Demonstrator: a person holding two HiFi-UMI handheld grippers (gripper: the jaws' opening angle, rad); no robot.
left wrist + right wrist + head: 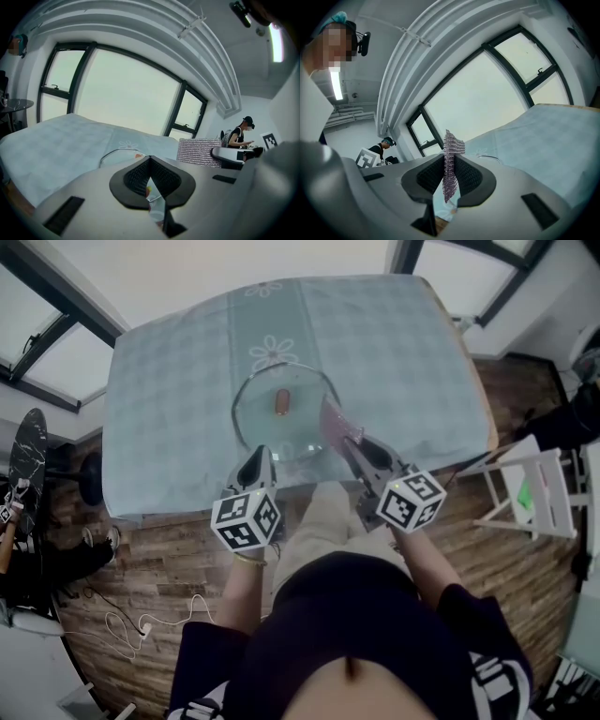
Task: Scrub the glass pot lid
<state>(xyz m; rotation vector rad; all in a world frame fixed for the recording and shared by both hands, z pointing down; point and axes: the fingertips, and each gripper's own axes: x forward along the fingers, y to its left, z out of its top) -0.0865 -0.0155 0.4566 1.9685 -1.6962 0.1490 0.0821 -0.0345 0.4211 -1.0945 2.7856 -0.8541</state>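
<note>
— Where's the lid [298,427]?
— At the desk's [169,381] near edge. My left gripper [258,454] has its jaws shut on its rim to steady it; my right gripper [345,437] clamps the scourer [333,420] beside it, to scrub.

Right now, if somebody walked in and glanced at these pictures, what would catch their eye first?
First the round glass lid with its orange knob, in the middle of the pale blue tablecloth. Next the two grippers at its near side: the left gripper is shut on the lid's near rim, and the right gripper clamps a shimmery mauve scrub cloth by the lid's right edge.
</note>
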